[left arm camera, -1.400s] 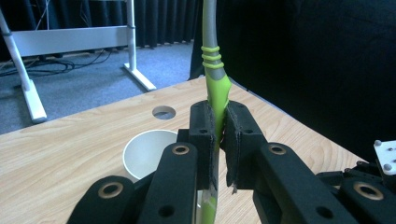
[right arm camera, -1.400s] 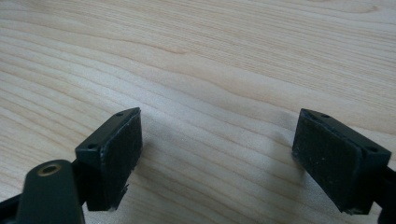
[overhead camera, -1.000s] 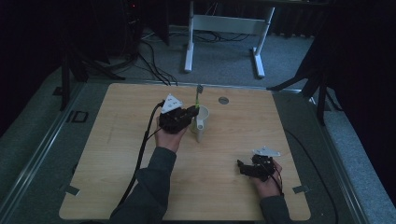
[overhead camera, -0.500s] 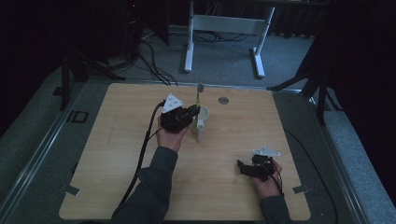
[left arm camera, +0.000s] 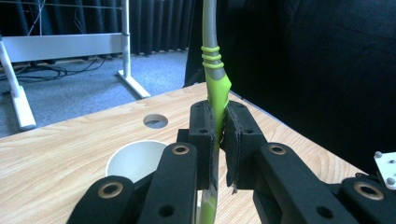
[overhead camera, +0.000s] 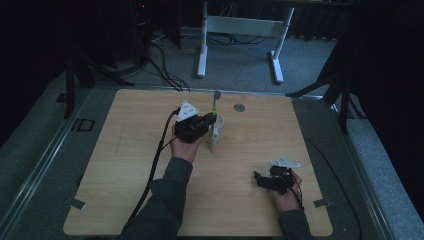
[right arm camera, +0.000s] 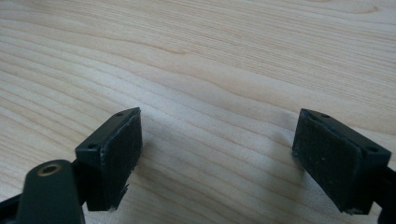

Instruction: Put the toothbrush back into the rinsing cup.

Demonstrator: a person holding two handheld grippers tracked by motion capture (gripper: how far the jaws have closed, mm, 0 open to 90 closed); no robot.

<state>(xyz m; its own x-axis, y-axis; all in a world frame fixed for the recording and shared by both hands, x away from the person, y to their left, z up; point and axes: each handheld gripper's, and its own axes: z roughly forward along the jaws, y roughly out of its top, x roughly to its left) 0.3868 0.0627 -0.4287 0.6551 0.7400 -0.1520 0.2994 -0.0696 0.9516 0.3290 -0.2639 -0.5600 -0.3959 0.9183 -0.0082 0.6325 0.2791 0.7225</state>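
Observation:
A green and grey toothbrush (left arm camera: pixel 214 79) stands upright, clamped between the pads of my left gripper (left arm camera: pixel 219 140), which is shut on its handle. In the high view the left gripper (overhead camera: pixel 206 122) sits at the rim of a white cup (overhead camera: pixel 216 135) near the table's middle, and the toothbrush (overhead camera: pixel 215 102) rises out of the cup with its head on top. The cup's open mouth (left arm camera: pixel 135 161) lies just below and left of the jaws. My right gripper (overhead camera: pixel 261 179) rests low at the front right, open, with bare wood between its fingers (right arm camera: pixel 112 158).
The wooden table (overhead camera: pixel 125 165) has a round cable hole (overhead camera: pixel 239 107) at its back edge, behind the cup. A black cable (overhead camera: pixel 155 165) trails from the left gripper toward the front. A white desk frame (overhead camera: pixel 240 30) stands on the floor beyond.

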